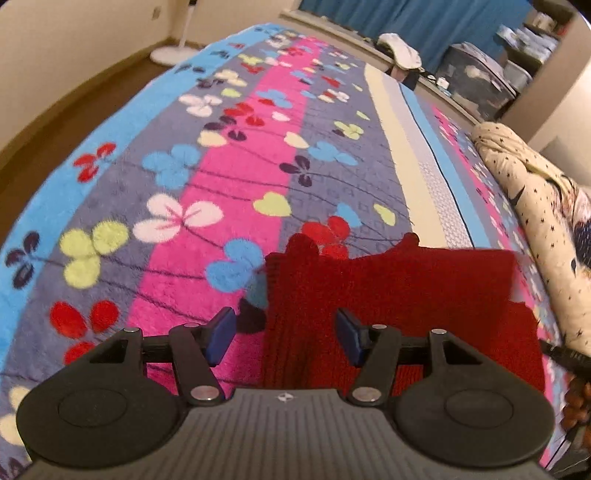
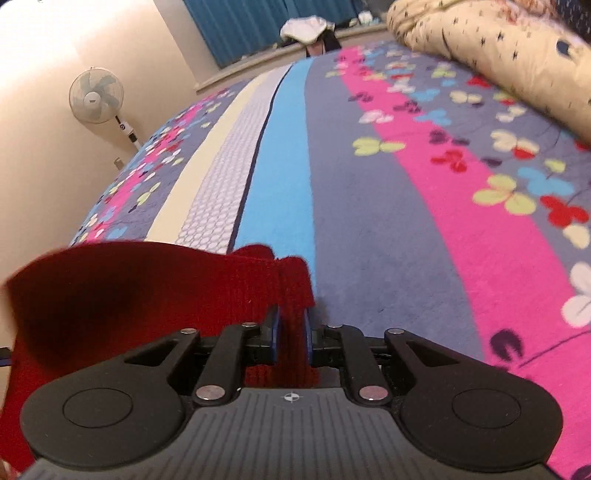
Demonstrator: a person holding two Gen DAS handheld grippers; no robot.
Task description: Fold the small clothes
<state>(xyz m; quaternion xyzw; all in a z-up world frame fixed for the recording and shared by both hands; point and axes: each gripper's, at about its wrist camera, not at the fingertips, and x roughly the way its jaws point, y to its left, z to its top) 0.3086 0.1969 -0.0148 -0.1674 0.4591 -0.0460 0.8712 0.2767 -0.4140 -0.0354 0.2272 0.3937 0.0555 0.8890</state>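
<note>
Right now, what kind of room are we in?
Most likely a bedroom. A fleece blanket with a flower print covers what looks like a bed, a star-print quilt lies bunched at one side, and a pedestal fan stands by the wall near blue curtains.

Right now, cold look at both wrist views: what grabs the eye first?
The red knit garment lies low in both views on a loud floral blanket with a hot pink stripe. In the right wrist view the right gripper has a ribbed strip of that knit between its narrowly parted blue pads; in the left wrist view the left gripper hangs open over the garment's edge. A cream star-print duvet is bunched at the blanket's right edge.
</note>
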